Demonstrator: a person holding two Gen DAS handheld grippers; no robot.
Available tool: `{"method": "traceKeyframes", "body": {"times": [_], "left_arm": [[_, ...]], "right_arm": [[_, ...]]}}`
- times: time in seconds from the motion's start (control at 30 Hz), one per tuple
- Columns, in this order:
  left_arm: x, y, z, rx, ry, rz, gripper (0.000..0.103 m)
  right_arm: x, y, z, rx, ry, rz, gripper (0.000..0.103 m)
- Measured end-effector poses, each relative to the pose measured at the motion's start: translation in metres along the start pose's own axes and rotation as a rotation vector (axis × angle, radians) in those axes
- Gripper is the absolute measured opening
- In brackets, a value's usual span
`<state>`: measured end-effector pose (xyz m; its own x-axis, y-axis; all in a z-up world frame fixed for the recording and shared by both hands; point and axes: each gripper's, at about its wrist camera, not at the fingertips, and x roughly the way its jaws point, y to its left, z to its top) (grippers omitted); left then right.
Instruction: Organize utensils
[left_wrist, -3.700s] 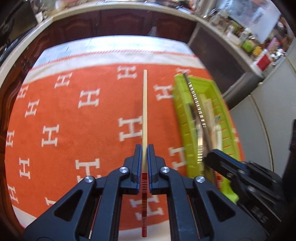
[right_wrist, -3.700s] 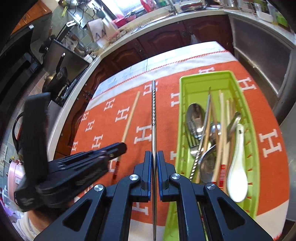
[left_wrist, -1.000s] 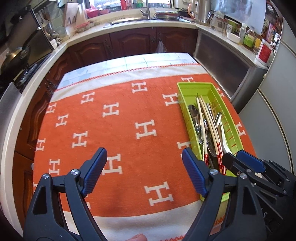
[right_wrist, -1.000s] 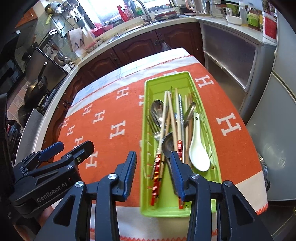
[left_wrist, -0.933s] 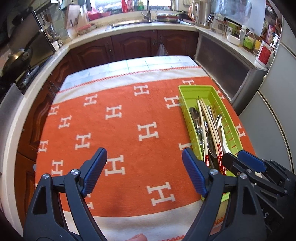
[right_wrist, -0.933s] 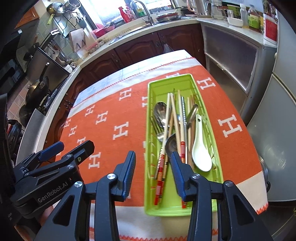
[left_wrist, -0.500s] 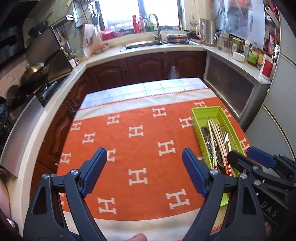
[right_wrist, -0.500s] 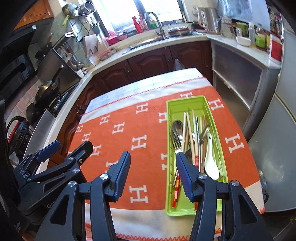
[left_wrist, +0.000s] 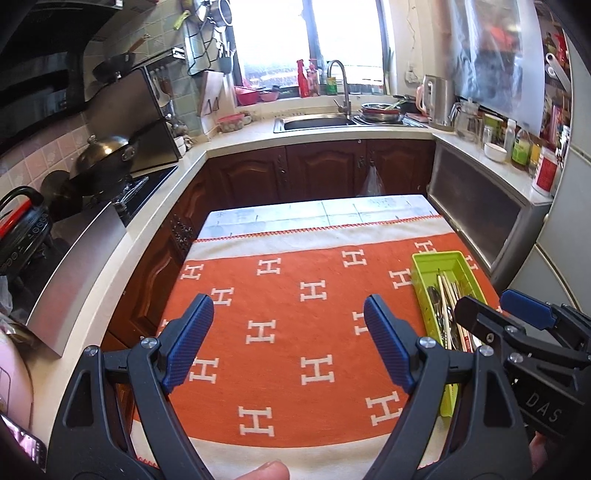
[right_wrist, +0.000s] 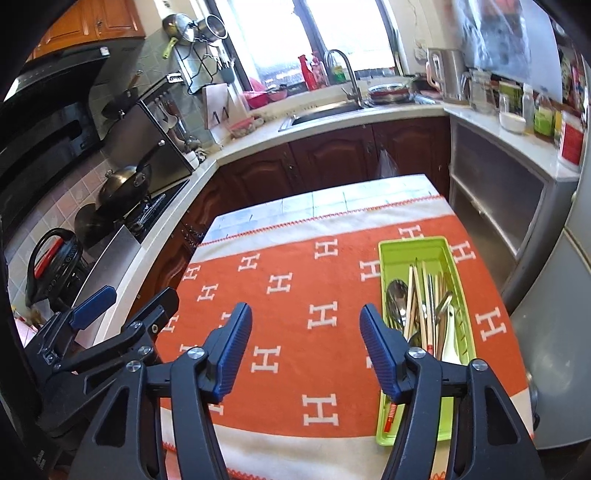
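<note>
I am looking at the green tray (right_wrist: 393, 254), long and thin, pointing away from me toward the sink (right_wrist: 325, 110). It is sitting on the right side of the orange cloth (right_wrist: 295, 295), near the table's right edge. Chopsticks (right_wrist: 415, 295), a metal spoon (right_wrist: 396, 295) and a white spoon (right_wrist: 448, 343) are lying inside, lined up along it. The rest of the cloth is giving me lots of room. My left gripper (left_wrist: 288, 339) is hanging wide apart, holding nothing. My right gripper (right_wrist: 306, 347) has just been opening, nothing between its jaws.
</note>
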<state>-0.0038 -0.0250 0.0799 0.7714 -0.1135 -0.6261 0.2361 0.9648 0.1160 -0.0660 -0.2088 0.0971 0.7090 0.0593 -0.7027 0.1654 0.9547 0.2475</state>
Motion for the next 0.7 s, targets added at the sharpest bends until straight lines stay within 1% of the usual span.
{"method": "traceKeyframes", "body": {"times": [0.1,0.3,0.43,0.7], "left_arm": [[-0.002,0.009,-0.002,-0.010,0.001,0.007,0.082],[0.003,0.025,-0.011,-0.039,0.035,0.021,0.082],[0.010,0.032,-0.016,-0.052,0.046,0.045,0.082],[0.026,0.043,-0.022,-0.079,0.080,0.065,0.082]], "right_arm": [[-0.005,0.013,0.001,-0.019,-0.012,-0.008,0.070],[-0.001,0.027,-0.001,-0.049,0.009,-0.002,0.070],[0.013,0.034,-0.003,-0.066,0.029,0.002,0.070],[0.036,0.045,-0.007,-0.080,0.065,0.018,0.070]]}}
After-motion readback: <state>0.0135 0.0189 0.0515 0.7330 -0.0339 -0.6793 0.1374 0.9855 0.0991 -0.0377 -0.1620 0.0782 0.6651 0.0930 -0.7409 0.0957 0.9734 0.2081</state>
